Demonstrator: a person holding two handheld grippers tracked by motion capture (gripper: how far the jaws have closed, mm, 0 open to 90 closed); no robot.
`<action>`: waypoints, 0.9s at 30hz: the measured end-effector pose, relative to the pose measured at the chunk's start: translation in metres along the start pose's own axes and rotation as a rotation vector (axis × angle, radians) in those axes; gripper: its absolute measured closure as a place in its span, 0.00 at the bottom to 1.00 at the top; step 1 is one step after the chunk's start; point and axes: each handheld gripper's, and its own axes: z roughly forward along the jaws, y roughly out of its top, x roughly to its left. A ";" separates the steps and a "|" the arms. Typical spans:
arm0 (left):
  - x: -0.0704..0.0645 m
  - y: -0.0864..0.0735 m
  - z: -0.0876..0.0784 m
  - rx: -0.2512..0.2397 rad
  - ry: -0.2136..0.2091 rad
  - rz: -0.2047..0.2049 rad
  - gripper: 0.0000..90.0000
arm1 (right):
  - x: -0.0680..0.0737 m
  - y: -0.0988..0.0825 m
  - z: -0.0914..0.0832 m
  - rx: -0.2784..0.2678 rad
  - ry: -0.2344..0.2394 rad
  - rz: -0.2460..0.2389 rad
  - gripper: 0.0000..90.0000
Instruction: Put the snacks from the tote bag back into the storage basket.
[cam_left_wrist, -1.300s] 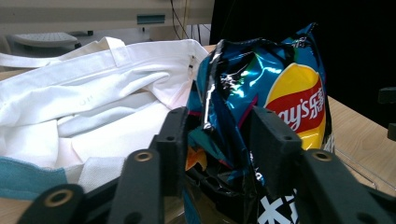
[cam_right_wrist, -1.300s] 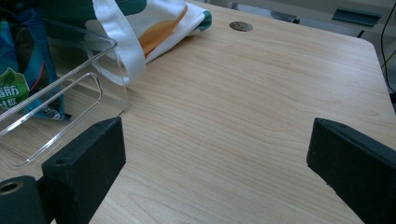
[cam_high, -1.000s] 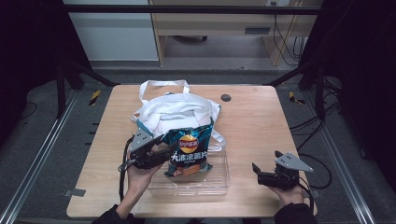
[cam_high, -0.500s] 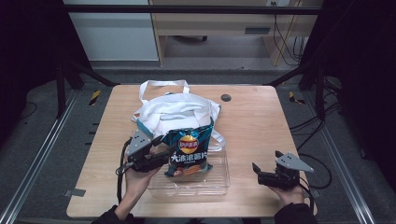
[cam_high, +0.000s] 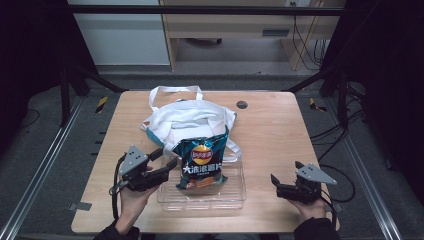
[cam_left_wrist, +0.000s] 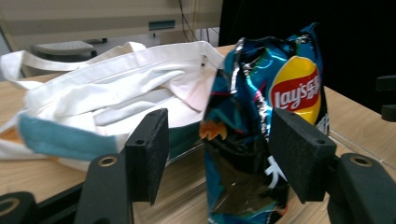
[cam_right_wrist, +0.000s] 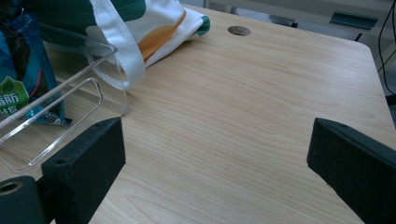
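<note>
- I am holding the left hand-held gripper (cam_high: 167, 167) with its jaws spread, one on each side of the chip bag (cam_left_wrist: 261, 126); no pad is touching the foil.
- The chip bag is standing upright just ahead of the left hand-held gripper, in the clear tray (cam_high: 235, 192), leaning back against the white tote bag (cam_high: 185, 122).
- I am keeping the right hand-held gripper (cam_high: 276, 184) spread and empty, low over bare surface (cam_right_wrist: 261, 102), well apart from the bag.
- Risk: the bag is air-filled and slick, so I am judging that a closing grip could crush the contents or let the foil slide out.
- Risk: the bag is standing unsupported, so a nudge from one pad could tip it over the tray wall.
- Risk: a tote strap (cam_right_wrist: 119, 44) is draping over the tray's far corner and could snag during a lift.
- Edges: the tray rim is sitting just below the left jaws; the surface edge is close behind both hands.
- Open room: wide bare surface is lying ahead of the right hand-held gripper.
</note>
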 end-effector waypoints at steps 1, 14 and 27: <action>0.002 -0.001 -0.002 -0.002 0.004 -0.005 0.42 | 0.000 0.000 0.000 -0.001 0.000 0.001 0.05; 0.029 -0.032 -0.021 0.035 0.086 0.012 0.37 | -0.002 0.000 -0.002 -0.015 -0.016 0.005 0.05; 0.045 -0.062 -0.025 0.108 0.169 0.089 0.35 | -0.005 -0.001 -0.003 -0.008 -0.025 0.010 0.05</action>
